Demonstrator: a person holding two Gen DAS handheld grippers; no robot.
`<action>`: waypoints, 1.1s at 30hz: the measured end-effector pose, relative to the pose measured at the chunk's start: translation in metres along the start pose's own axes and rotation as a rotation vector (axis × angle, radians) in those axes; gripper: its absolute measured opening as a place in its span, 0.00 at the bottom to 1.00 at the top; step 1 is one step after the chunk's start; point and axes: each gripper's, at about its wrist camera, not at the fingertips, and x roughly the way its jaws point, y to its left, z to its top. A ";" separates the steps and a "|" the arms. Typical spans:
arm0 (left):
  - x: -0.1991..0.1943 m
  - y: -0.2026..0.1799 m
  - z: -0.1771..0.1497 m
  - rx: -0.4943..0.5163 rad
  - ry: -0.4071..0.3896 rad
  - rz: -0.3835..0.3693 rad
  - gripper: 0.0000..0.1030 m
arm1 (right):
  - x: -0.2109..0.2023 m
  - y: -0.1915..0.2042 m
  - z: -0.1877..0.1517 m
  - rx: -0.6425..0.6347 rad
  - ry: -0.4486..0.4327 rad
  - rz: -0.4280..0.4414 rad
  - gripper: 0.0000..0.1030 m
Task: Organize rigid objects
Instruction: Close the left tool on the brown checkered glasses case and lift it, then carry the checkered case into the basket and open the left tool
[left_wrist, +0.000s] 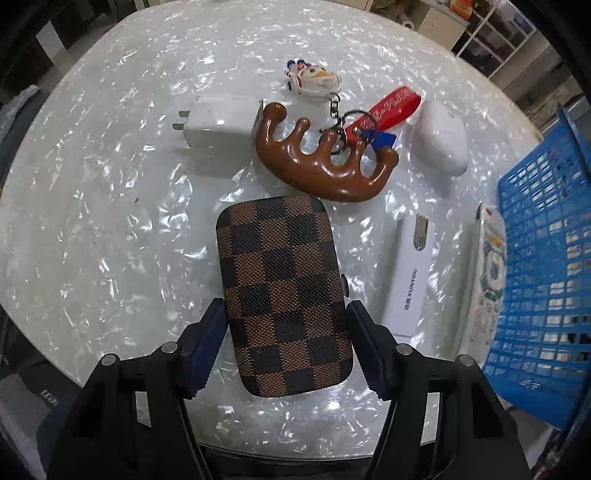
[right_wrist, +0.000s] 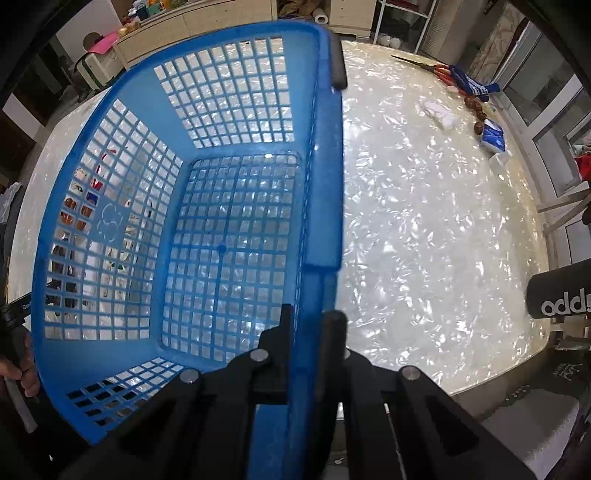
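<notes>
In the left wrist view a brown checkered case (left_wrist: 282, 295) lies flat on the shiny white table (left_wrist: 92, 206). My left gripper (left_wrist: 286, 347) is open, one finger on each side of the case's near end, with small gaps. Beyond it lie a brown wooden comb (left_wrist: 325, 166), a white charger (left_wrist: 218, 120), a toy keychain with red strap (left_wrist: 351, 107), a white oval case (left_wrist: 441, 136), a white box (left_wrist: 410, 280) and a remote (left_wrist: 489, 280). My right gripper (right_wrist: 310, 325) is shut on the right wall of the empty blue basket (right_wrist: 236, 206).
The blue basket (left_wrist: 546, 266) stands at the right of the objects in the left wrist view. In the right wrist view, scissors (right_wrist: 439, 70), a blue cloth (right_wrist: 472, 83), beads and a tissue pack (right_wrist: 493, 136) lie at the table's far right edge. Shelves stand beyond.
</notes>
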 end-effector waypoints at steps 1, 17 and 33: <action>0.000 0.004 0.002 0.001 -0.002 -0.008 0.67 | -0.001 -0.002 0.002 0.007 -0.001 0.003 0.05; -0.071 0.002 0.009 0.111 -0.171 -0.071 0.66 | -0.001 -0.002 -0.003 0.045 0.009 0.002 0.03; -0.157 -0.121 0.003 0.448 -0.335 -0.210 0.66 | -0.002 -0.005 -0.013 0.061 -0.006 0.028 0.03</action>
